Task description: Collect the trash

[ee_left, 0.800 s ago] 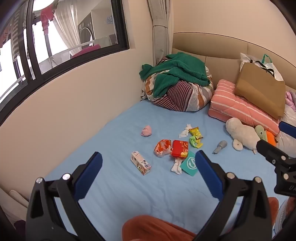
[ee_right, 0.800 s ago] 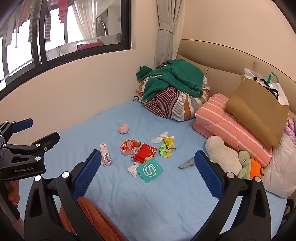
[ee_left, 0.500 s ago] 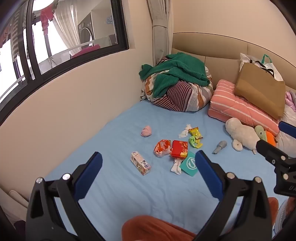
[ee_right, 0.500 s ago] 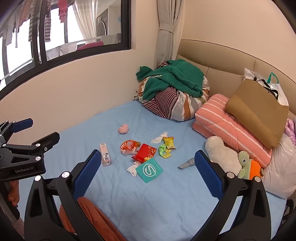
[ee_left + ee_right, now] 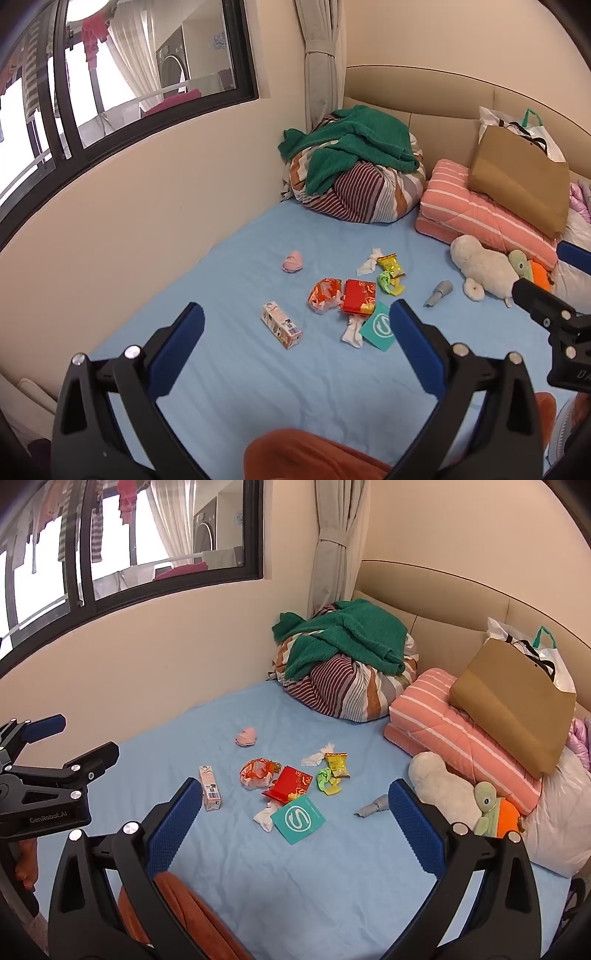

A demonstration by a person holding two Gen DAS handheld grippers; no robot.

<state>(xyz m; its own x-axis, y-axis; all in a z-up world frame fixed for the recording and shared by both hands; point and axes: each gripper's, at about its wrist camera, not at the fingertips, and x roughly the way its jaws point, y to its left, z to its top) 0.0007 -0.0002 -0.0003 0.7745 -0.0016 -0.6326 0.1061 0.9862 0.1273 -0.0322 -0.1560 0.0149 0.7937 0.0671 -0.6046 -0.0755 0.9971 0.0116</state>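
My left gripper (image 5: 295, 332) and right gripper (image 5: 295, 812) unchanged, both wide open and empty, trash (image 5: 358, 295) unmoved mid-bed (image 5: 258, 387).

Open blue bed (image 5: 332, 878) ahead of both tools; litter cluster (image 5: 291, 794) mid-bed, plush toy (image 5: 439, 786) and pillow (image 5: 461, 738) crowding the right, probably passable.

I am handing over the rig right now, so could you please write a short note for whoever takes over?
Left gripper: open, holding nothing. Right gripper: open, holding nothing.
Trash lies in a loose cluster on the blue sheet: small carton, orange wrapper, red packet, teal card, yellow wrapper, tissues.
Done: nothing collected.
Left: everything.
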